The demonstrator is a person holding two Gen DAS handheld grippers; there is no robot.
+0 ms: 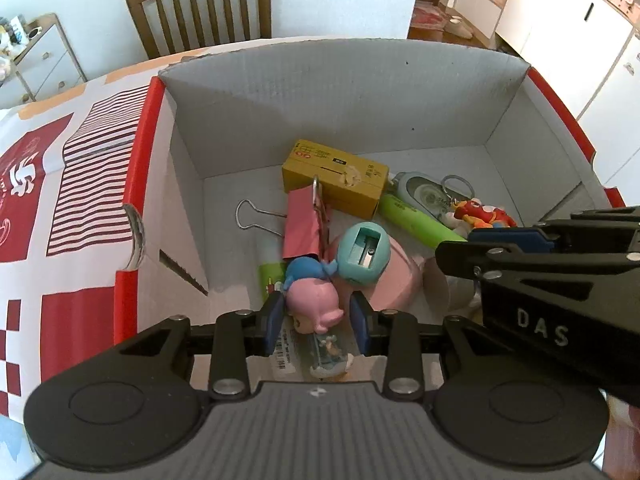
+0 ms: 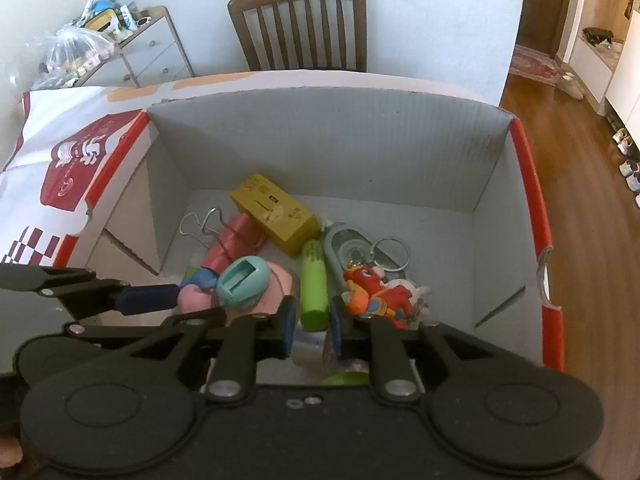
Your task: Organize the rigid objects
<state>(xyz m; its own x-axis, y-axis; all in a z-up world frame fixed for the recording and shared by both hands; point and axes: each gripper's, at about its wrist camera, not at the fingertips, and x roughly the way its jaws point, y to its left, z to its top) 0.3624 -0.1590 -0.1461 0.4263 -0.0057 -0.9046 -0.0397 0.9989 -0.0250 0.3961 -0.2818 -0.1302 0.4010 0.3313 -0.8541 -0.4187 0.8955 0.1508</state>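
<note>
Toys and desk things lie in a heap at the bottom of a big cardboard box [image 1: 360,92] with red edges. The box sits on my bench [image 1: 60,200], which has a red and white cloth. I see a yellow box [image 1: 336,180], a pink binder clip [image 1: 304,220], a teal pencil sharpener [image 1: 362,254], a green tube [image 1: 416,220], a grey tape roller [image 1: 424,192] with a ring on it, and a red and orange toy [image 1: 482,214].

My left tool [image 1: 316,320] is down in the box. Its blue fingers [image 1: 274,318] stand a bit apart, one on each side of a pink and blue figure [image 1: 314,300]. The left finger looks like it touches the figure, but the right one has a gap (so I cannot say it is gripped).

My right tool [image 2: 312,320] is low in the box too. Its two fingers are apart, and the near end of the green tube [image 2: 314,284] sits just past the gap between them. The red and orange toy [image 2: 376,292] is just to the right of it.

A wooden chair [image 2: 300,24] stands behind the bench.
</note>
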